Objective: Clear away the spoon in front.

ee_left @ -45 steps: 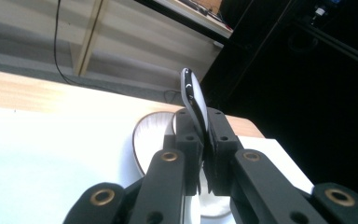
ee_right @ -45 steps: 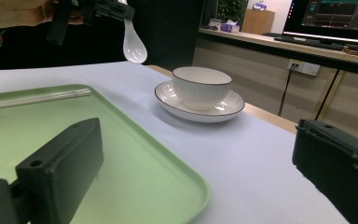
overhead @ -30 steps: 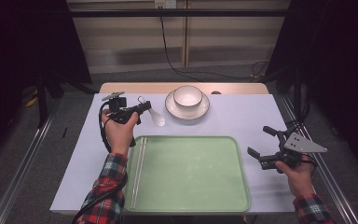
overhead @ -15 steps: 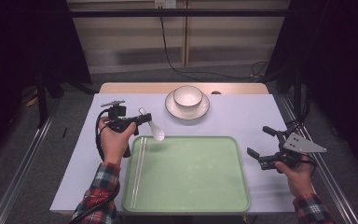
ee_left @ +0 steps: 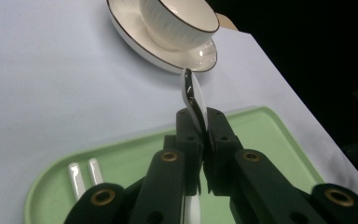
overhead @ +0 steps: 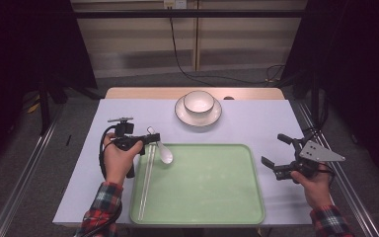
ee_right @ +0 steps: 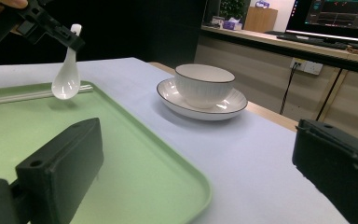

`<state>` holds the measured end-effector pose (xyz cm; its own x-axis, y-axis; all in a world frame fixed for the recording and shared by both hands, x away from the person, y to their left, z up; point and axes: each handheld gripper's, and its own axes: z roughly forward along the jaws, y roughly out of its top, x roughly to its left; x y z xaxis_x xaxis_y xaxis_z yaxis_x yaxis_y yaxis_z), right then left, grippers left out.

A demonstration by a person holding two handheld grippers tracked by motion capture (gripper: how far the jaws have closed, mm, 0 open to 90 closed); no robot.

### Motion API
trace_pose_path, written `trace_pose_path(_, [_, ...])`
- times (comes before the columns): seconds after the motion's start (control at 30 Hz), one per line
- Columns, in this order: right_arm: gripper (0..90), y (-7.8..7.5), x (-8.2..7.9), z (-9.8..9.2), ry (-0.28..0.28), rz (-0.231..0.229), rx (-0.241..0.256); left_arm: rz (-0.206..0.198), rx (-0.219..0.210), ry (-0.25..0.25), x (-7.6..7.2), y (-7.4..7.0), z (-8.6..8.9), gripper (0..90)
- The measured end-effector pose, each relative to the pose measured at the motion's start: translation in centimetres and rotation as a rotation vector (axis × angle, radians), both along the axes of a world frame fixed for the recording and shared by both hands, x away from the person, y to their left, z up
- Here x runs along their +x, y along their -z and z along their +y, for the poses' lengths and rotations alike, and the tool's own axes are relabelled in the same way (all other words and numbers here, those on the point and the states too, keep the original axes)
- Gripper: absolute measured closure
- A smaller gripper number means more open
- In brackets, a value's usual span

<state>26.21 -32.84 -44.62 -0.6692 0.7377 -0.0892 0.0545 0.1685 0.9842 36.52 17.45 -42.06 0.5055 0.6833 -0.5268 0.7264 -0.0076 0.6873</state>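
Biggest thing first: the table (overhead: pixel 103 148), covered w/ a pale lilac sheet, w/ a green tray (overhead: pixel 217 197) laid square in front of the person, prob so both hands can reach it w/o stretching. The tray is mostly bare; a pair of chopsticks (overhead: pixel 146 182) lies along its left edge, parallel to the rim, tidy & out of the way, which leaves the middle free for whatever comes next.

Behind the tray, apart from it, a white plate (overhead: pixel 180 113) w/ a dark rim line carries a bowl (overhead: pixel 199 101) sitting upright in its centre. Looks like a place setting being gathered onto the tray, or so I judge.

Right gripper (overhead: pixel 282 155) hangs off the tray's right side above the sheet, jaws spread wide, nothing btwn them. It's parked there, I'd say, to stay clear of the other hand's work.

Left gripper (overhead: pixel 154 139) is at the tray's upper left corner, jaws clamped on the handle of a white spoon (overhead: pixel 165 154). Spoon hangs bowl-end down, tilted, over the tray's corner just right of the chopsticks; from the right gripper view it's clear of the tray surface, a faint shadow under it. Held by the handle end so the scoop can touch down first, next to the chopsticks, I reckon.
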Motion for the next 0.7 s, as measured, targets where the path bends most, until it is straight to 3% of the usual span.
trace_pose_path(0.33, [1.1, 0.0, 0.0, 0.0, -0.004, 0.002, -0.009, 0.083, -0.005, 0.033, -0.3, 1.0, 0.1, 86.0])
trace_pose_path(0.47, [1.1, 0.0, 0.0, 0.0, -0.01, 0.002, -0.009, 0.102, 0.0, 0.048, -0.2, 1.3, -0.1, 86.1])
trace_pose_path(0.7, [1.1, 0.1, 0.1, 0.2, -0.014, 0.008, -0.005, 0.102, -0.008, 0.042, 0.7, 1.8, -0.6, 85.7])
